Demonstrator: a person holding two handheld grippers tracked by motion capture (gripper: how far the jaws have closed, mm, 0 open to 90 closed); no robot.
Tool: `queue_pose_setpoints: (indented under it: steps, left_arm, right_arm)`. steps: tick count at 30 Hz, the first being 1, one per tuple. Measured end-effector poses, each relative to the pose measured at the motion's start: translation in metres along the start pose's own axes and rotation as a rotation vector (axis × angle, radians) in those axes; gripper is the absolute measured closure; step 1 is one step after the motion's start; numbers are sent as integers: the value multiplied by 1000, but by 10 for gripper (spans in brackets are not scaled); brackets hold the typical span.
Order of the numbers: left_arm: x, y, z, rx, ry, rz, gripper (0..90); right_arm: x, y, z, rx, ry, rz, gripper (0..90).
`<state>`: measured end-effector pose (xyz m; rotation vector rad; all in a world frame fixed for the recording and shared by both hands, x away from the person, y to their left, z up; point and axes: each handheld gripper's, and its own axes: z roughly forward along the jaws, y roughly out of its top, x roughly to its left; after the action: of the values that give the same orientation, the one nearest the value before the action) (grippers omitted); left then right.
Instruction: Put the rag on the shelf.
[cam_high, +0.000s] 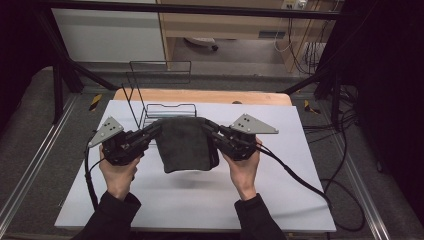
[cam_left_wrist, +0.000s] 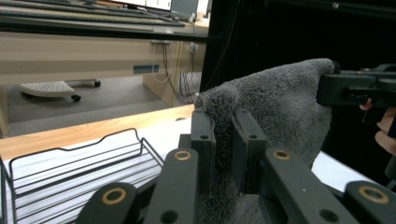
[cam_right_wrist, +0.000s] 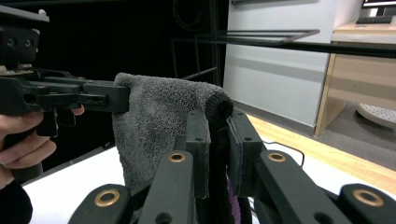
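Each hand-held gripper, left (cam_high: 156, 129) and right (cam_high: 207, 126), pinches a top corner of the folded dark grey terry towel (cam_high: 186, 144), which hangs above open white tabletop (cam_high: 200, 200) before the black wire rack (cam_high: 162, 111).

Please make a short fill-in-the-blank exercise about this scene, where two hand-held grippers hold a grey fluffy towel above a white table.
1. The grey fluffy towel is held at its top corners by ____ grippers.
2. The left gripper and the right gripper keep the towel ____ the white table, so it hangs.
3. Behind the towel stands a black ____ rack.
4. The jaws of the left gripper are ____ on the towel.

Missing words: two; above; wire; shut
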<state>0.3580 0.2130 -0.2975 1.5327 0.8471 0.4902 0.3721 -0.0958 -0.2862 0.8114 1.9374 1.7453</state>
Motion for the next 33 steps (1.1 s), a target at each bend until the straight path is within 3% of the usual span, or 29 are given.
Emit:
queue_pose_setpoints:
  steps: [21,33]
  left_arm:
    - [14,41,-12,-176,26,-30,804]
    - [23,62,-12,-242,34,-49,805]
  right_arm:
    - [19,41,18,-139,-38,-49,810]
    - [21,61,30,-186,-45,-68,810]
